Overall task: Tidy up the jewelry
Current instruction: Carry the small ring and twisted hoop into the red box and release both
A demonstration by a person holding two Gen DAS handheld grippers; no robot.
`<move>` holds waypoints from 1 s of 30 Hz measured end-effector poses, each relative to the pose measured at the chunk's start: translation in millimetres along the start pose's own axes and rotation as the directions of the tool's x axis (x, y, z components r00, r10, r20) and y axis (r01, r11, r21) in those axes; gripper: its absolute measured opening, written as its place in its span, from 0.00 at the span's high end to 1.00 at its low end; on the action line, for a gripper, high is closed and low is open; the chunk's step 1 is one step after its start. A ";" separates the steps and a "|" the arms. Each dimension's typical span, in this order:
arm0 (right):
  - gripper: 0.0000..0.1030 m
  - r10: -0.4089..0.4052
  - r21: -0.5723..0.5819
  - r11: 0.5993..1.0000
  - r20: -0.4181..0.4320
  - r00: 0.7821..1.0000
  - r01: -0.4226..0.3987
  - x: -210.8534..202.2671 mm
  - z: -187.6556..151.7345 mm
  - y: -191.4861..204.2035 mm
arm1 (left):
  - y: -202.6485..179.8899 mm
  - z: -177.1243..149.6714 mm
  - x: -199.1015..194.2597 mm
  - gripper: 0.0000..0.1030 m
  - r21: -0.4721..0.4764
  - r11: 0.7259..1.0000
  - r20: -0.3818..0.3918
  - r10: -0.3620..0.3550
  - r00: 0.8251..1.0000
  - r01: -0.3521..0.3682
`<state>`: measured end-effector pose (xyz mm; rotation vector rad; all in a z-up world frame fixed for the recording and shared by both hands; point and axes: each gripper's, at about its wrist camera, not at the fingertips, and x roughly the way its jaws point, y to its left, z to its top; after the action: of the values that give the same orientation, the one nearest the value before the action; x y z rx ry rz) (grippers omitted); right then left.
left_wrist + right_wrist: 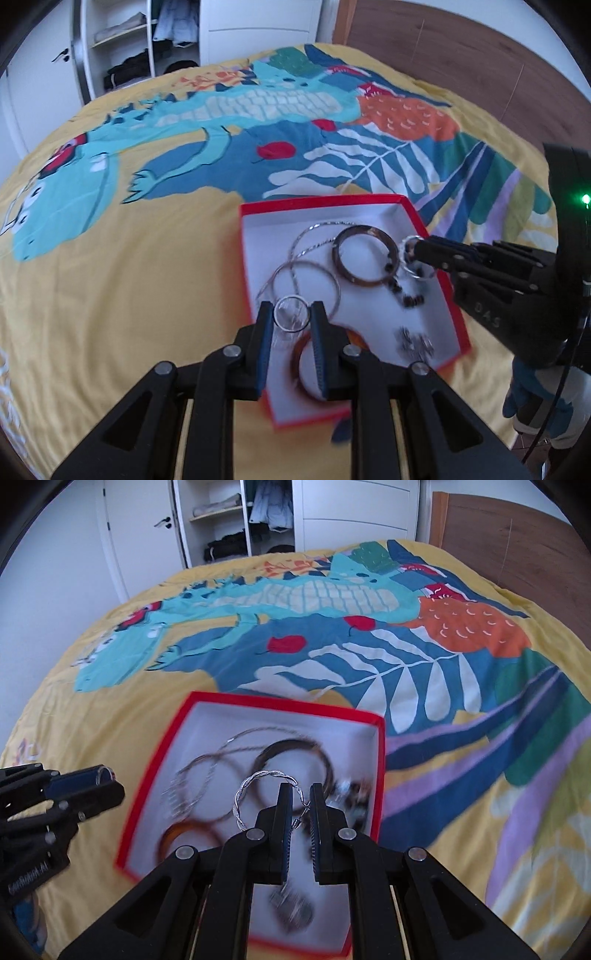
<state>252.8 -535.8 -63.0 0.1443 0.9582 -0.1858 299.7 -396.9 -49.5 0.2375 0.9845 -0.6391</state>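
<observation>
A red box with a white inside lies on the bed. In it are a brown bangle, thin silver hoops and a chain, dark beads and an orange bangle. My left gripper is shut on a plain silver ring above the box's near part; it shows at the left in the right wrist view. My right gripper is shut on a twisted silver ring over the box; it also shows in the left wrist view.
The box rests on a yellow bedspread with a blue and teal dinosaur print. A wooden headboard stands at the far right. An open white wardrobe and a door stand behind the bed.
</observation>
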 end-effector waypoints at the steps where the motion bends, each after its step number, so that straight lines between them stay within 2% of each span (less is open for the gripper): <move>1: 0.91 -0.007 -0.004 1.000 -0.005 1.000 0.007 10.4 3.6 -2.7 | -1.7 3.5 10.5 0.82 0.001 1.000 -0.008 0.003 1.000 -0.003; 8: 0.91 -0.029 -0.037 0.999 -0.057 0.998 0.027 59.3 9.6 -6.8 | -3.6 12.4 61.0 0.82 0.016 0.999 -0.053 0.031 0.998 -0.030; 14: 0.91 -0.035 -0.054 0.998 -0.061 0.998 0.032 66.6 6.1 -6.1 | -0.8 7.8 75.1 0.81 0.008 0.999 -0.073 0.039 0.997 -0.039; 19: 0.90 -0.037 -0.038 0.999 -0.049 0.998 0.035 60.3 6.4 -9.4 | -0.4 7.1 75.5 0.81 0.001 1.000 -0.084 0.025 0.996 -0.025; 24: 0.76 -0.049 -0.031 0.998 -0.033 0.998 0.048 44.9 6.6 -12.3 | -1.3 8.8 67.5 0.80 -0.004 0.999 -0.084 0.041 0.996 -0.041; 30: 0.72 -0.068 -0.010 0.998 -0.015 0.998 0.068 20.7 4.2 -17.9 | -4.3 10.8 49.9 0.79 -0.005 1.000 -0.076 0.031 0.997 -0.031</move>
<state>263.8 -556.0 -78.4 0.1043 0.9793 -0.2426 324.2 -425.0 -84.7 0.2721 1.0536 -0.6021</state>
